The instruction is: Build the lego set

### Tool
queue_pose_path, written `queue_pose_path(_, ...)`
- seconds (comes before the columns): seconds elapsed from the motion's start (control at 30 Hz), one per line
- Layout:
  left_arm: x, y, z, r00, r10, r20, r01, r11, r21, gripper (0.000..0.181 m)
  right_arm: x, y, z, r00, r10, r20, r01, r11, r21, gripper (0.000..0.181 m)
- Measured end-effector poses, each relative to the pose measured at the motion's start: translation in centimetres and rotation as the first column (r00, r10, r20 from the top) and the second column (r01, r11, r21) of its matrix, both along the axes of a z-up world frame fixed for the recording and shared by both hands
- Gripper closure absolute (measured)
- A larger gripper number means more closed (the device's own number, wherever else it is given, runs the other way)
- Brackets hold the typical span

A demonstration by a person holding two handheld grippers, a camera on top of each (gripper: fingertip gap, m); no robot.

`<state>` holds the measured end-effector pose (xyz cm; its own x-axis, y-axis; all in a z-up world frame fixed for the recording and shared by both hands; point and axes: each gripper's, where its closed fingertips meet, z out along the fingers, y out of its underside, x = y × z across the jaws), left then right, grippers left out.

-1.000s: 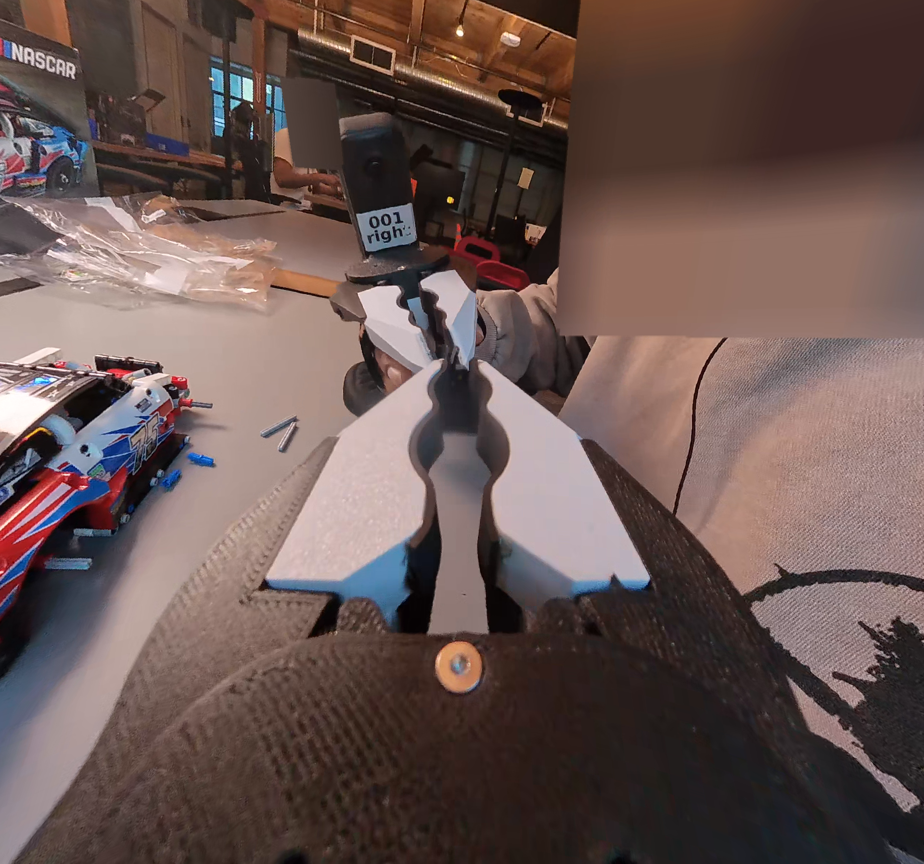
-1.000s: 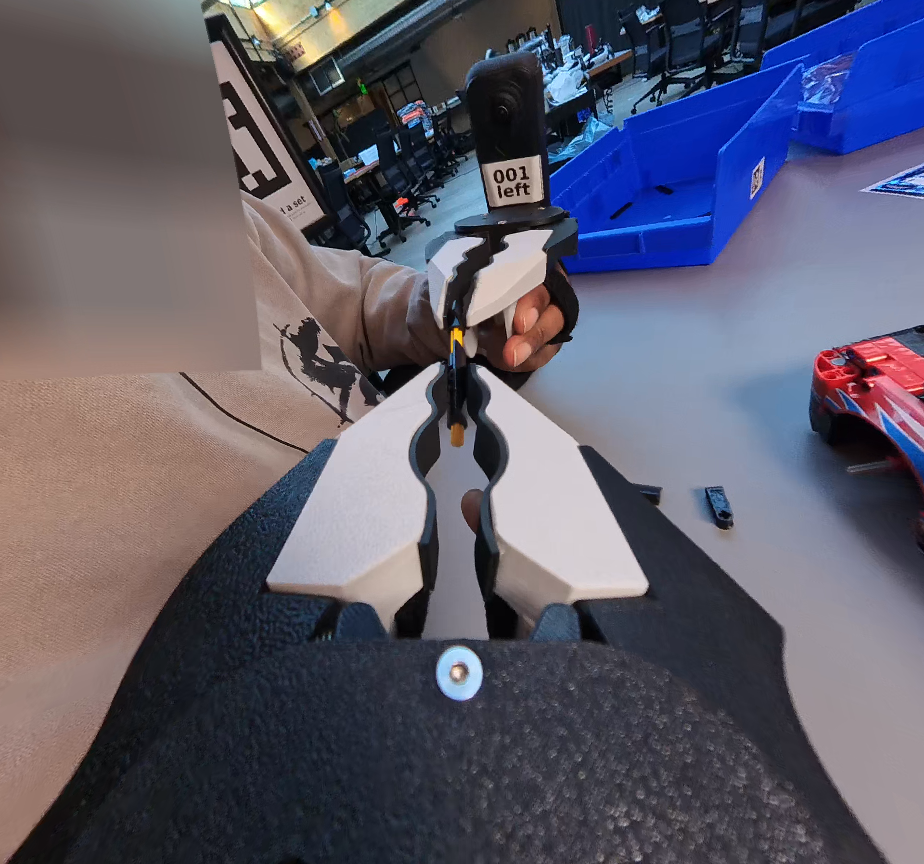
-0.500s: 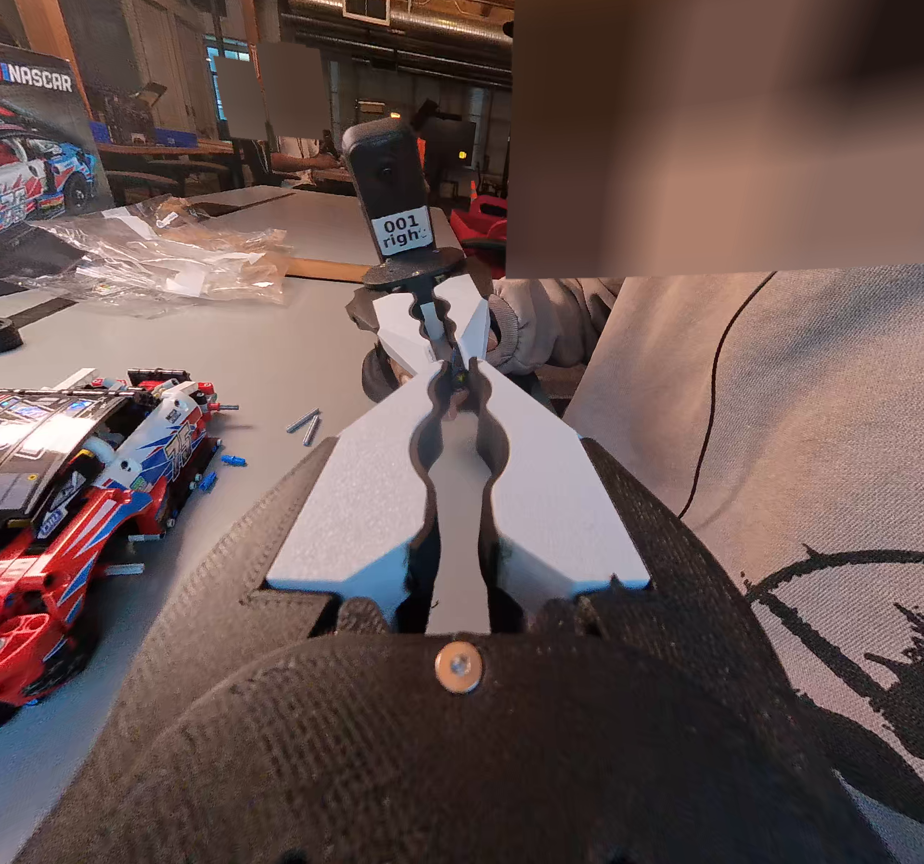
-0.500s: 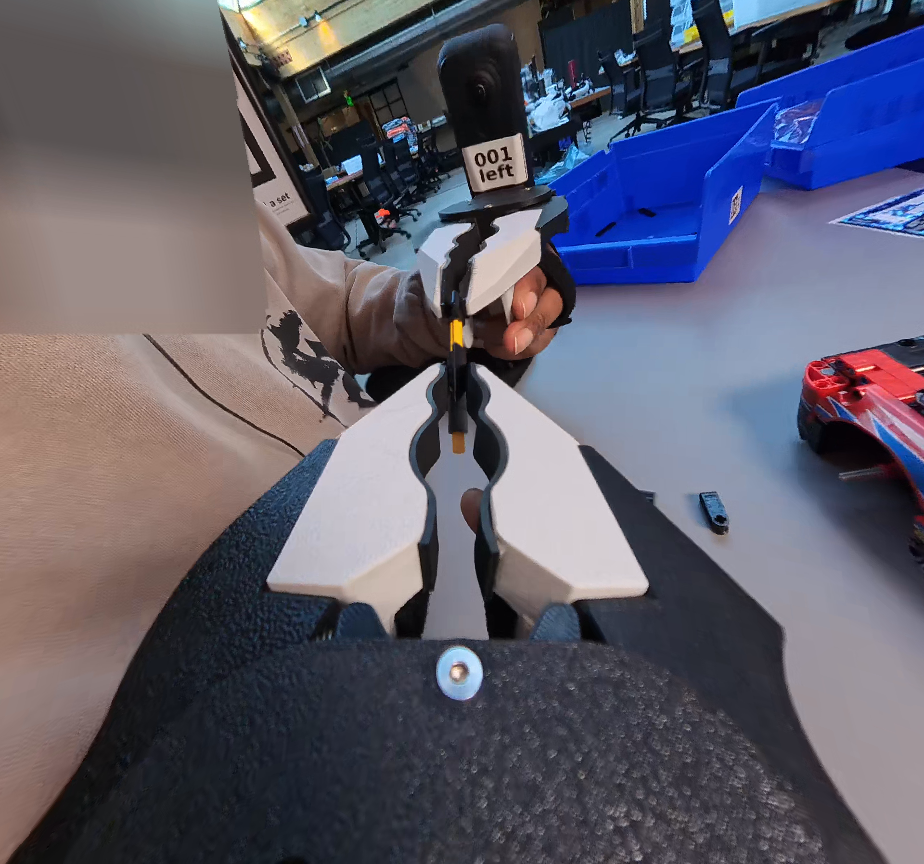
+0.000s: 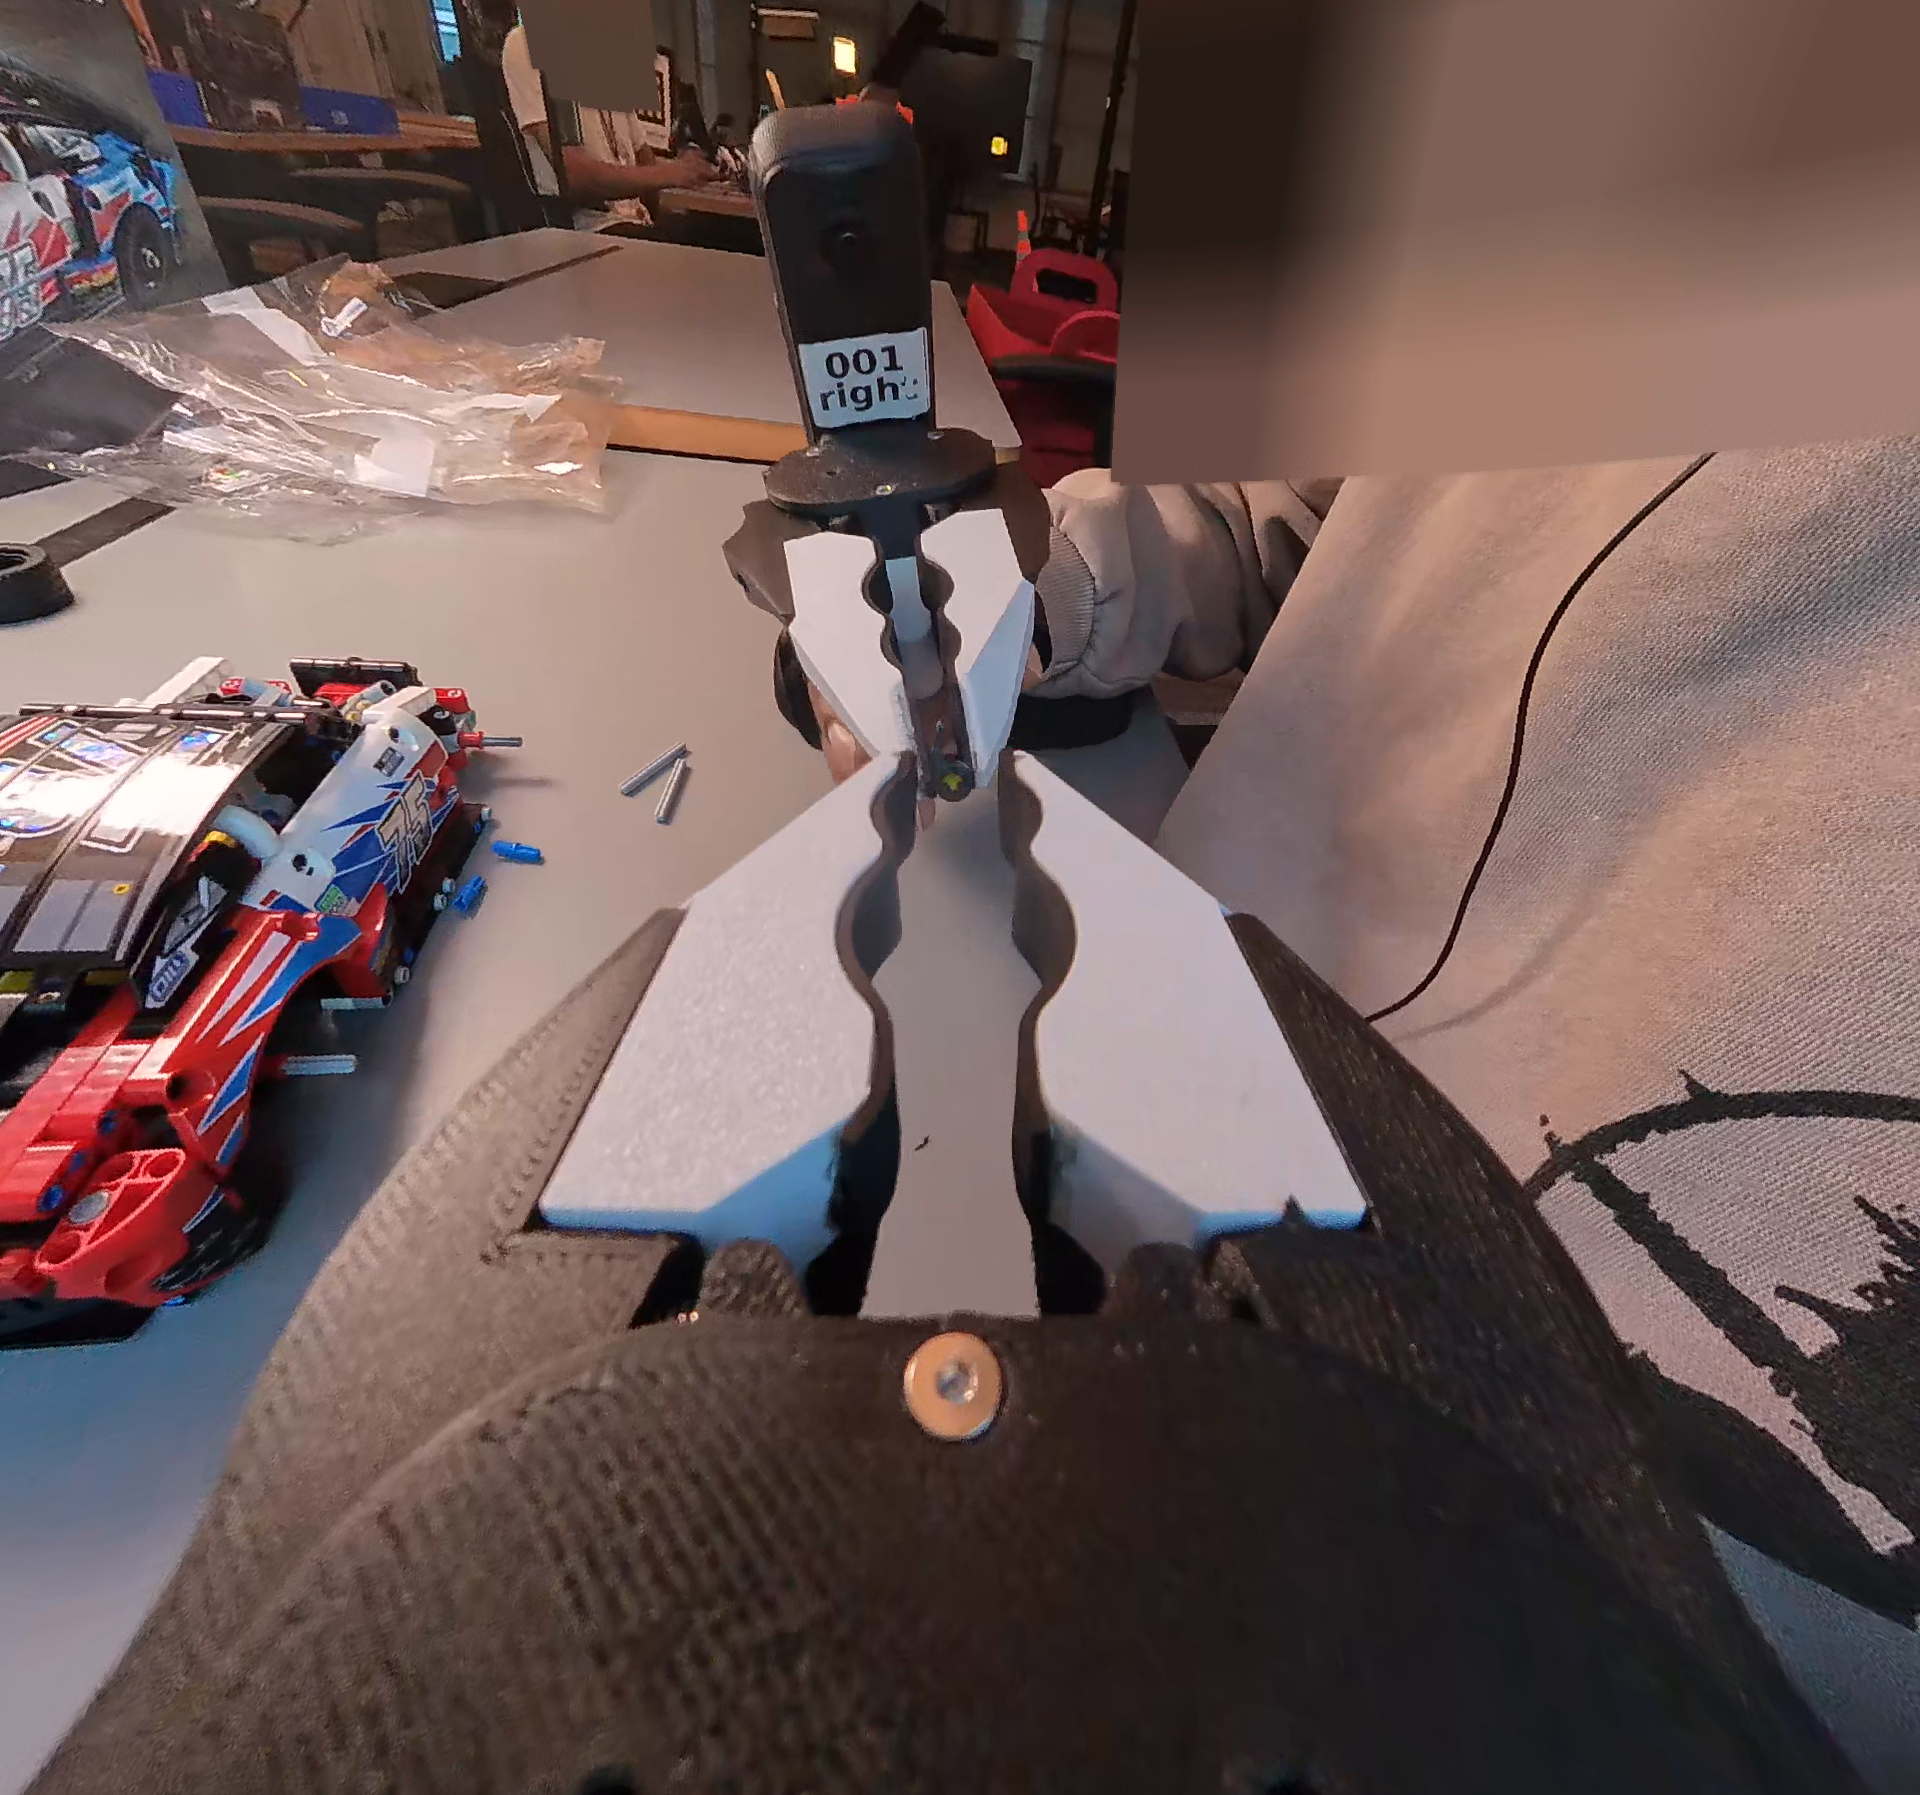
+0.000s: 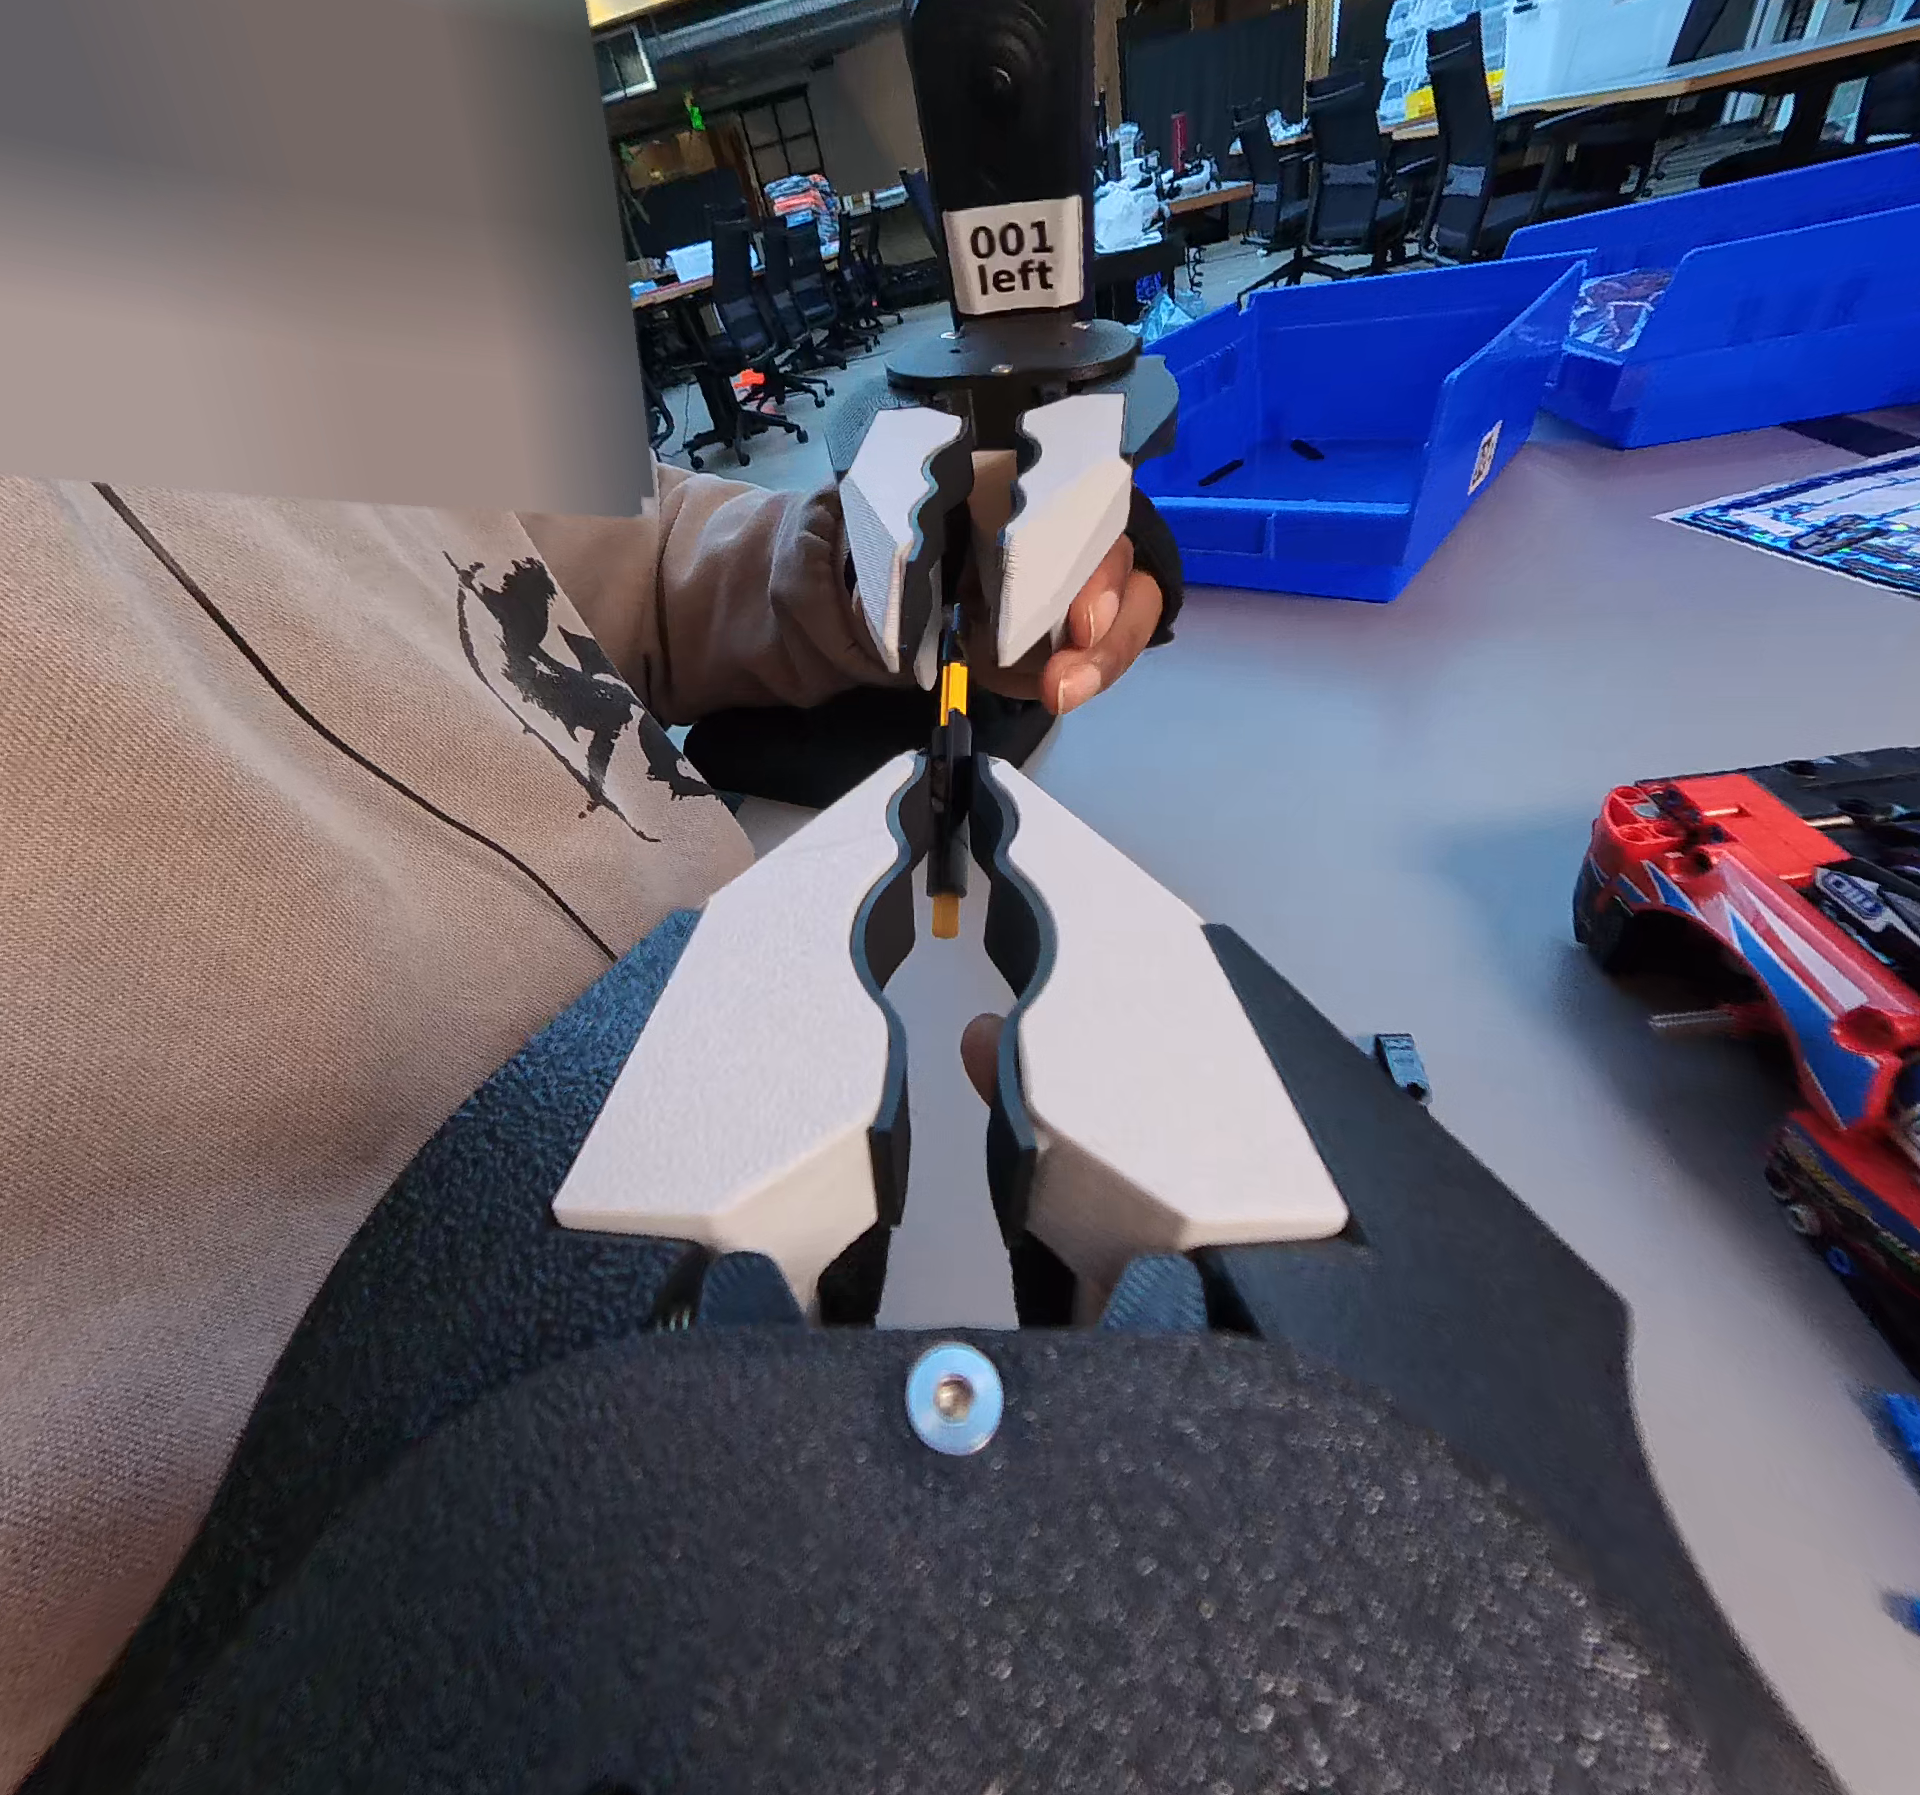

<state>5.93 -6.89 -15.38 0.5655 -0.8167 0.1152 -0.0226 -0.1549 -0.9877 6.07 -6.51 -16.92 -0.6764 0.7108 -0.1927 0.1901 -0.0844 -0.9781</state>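
A thin black piece on a yellow axle [image 6: 945, 841] is clamped between the tips of my right gripper [image 6: 951, 771], held in the air in front of the person's chest. My left gripper [image 5: 951, 774] points straight at it, tip to tip. Its jaws stand slightly apart, and the axle's far end [image 5: 949, 781] sits between them without being pinched. In the right wrist view the left gripper [image 6: 966, 659] shows its fingers parted just above the yellow end. The red, white and blue lego car [image 5: 208, 914] lies on the grey table [image 5: 582, 623]; it also shows in the right wrist view [image 6: 1766, 914].
Two grey axles [image 5: 655, 774] and blue pins [image 5: 514, 850] lie by the car. Empty plastic bags [image 5: 343, 415], the set's box [image 5: 62, 135] and a tyre [image 5: 21, 582] are farther back. Blue bins [image 6: 1351, 457], a printed sheet [image 6: 1818, 530] and a small black part [image 6: 1403, 1059] lie on the right. Less than 4 cm separates the two grippers' tips.
My left gripper's jaws have spread slightly and no longer pinch the axle. The right gripper keeps its hold on the piece. Both grippers have shifted a little, still tip to tip.
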Motion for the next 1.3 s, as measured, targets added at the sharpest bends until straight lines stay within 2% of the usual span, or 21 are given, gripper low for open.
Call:
queue_pose_path(0.1,0.1,0.0,-0.6,1.000,-0.003,-0.030,0.002,1.000,-0.015,0.176,-0.1,-0.1,-0.3,1.000,0.002,0.006,-0.002,0.999,0.037,0.177)
queue_pose_path(0.2,0.0,0.1,-1.0,0.998,-0.008,-0.065,0.006,1.000,-0.026,0.176,-0.2,-0.1,-0.5,1.000,0.000,0.015,-0.001,0.997,0.071,0.177)
queue_pose_path(0.37,0.4,0.0,-1.1,0.996,-0.010,-0.089,0.013,0.999,0.029,0.176,-0.2,-0.5,0.0,1.000,-0.005,-0.006,0.006,0.995,0.097,0.178)
queue_pose_path(0.47,0.5,0.0,-0.7,0.999,-0.020,-0.048,0.022,0.999,0.042,0.176,-0.4,-0.7,0.5,1.000,-0.010,-0.027,0.012,0.997,0.081,0.178)
queue_pose_path(0.7,0.6,0.0,-1.5,0.998,-0.035,-0.061,0.037,0.998,0.042,0.175,-0.4,-0.8,-0.2,1.000,0.000,-0.001,0.000,0.999,0.043,0.178)
queue_pose_path(0.83,0.3,0.5,-1.6,0.999,0.003,-0.046,0.000,0.998,0.068,0.175,-0.8,-0.4,-0.4,0.999,-0.027,0.023,0.027,1.000,0.002,0.178)
queue_pose_path(0.9,-0.1,0.9,-1.3,1.000,0.022,-0.011,-0.022,0.999,0.043,0.176,-1.1,0.0,-0.3,0.999,-0.043,0.003,0.043,0.998,0.049,0.177)
queue_pose_path(0.93,-0.5,1.1,-1.2,0.999,0.038,-0.009,-0.038,0.999,0.032,0.170,-1.4,0.4,-0.3,0.998,-0.061,-0.019,0.063,0.994,0.088,0.177)
queue_pose_path(0.97,-0.8,1.2,-1.0,0.999,0.048,-0.001,-0.048,0.999,0.024,0.155,-1.6,0.7,-0.2,0.997,-0.071,-0.028,0.074,0.992,0.105,0.177)
queue_pose_path(1.0,-1.1,1.3,-0.8,0.998,0.056,-0.002,-0.056,0.998,0.016,0.152,-1.7,0.9,-0.1,0.996,-0.077,-0.036,0.080,0.991,0.111,0.177)
queue_pose_path(1.1,-1.6,1.1,-1.1,0.995,0.078,-0.056,-0.077,0.997,0.025,0.174,-1.7,1.0,-0.2,0.994,-0.085,-0.061,0.094,0.982,0.166,0.177)
queue_pose_path(1.3,-0.8,0.6,-1.6,0.991,0.049,-0.123,-0.045,0.998,0.036,0.176,-1.4,0.2,-0.5,0.994,-0.067,-0.083,0.087,0.962,0.259,0.177)
